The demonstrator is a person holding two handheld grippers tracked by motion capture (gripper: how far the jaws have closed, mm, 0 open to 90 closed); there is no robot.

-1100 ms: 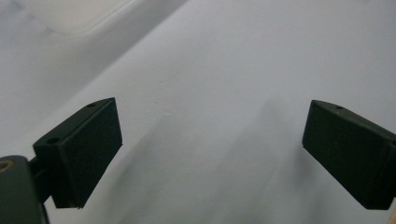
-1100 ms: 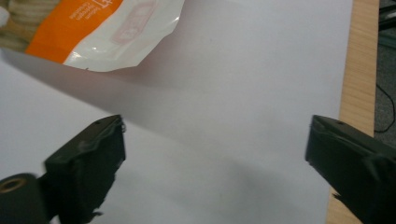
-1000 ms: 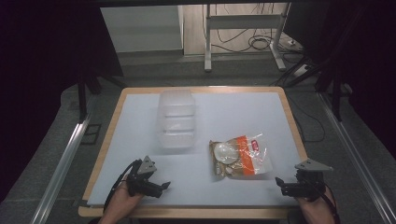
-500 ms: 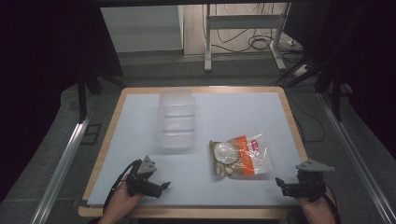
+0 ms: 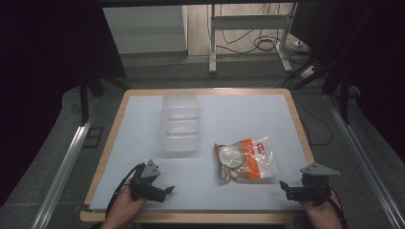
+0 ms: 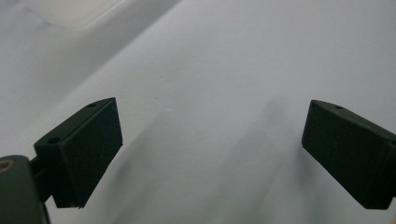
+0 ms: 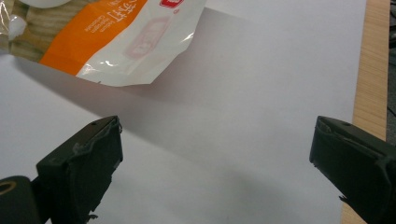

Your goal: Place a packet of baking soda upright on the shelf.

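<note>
Fingers of my right gripper (image 5: 282, 185) stand spread, empty, near the snack bag (image 5: 246, 159), which lies ahead-left, long axis across the desk (image 5: 248, 112). Left gripper (image 5: 168, 190), likewise spread, sits farther off; right reaches first.

One clear plastic container (image 5: 180, 122) stands on the bench (image 5: 205, 217), and one orange-and-white snack bag (image 5: 246, 158) lies there too. Two grippers are held near its front edge: the left gripper (image 5: 162, 192) and the right gripper (image 5: 285, 187).
</note>
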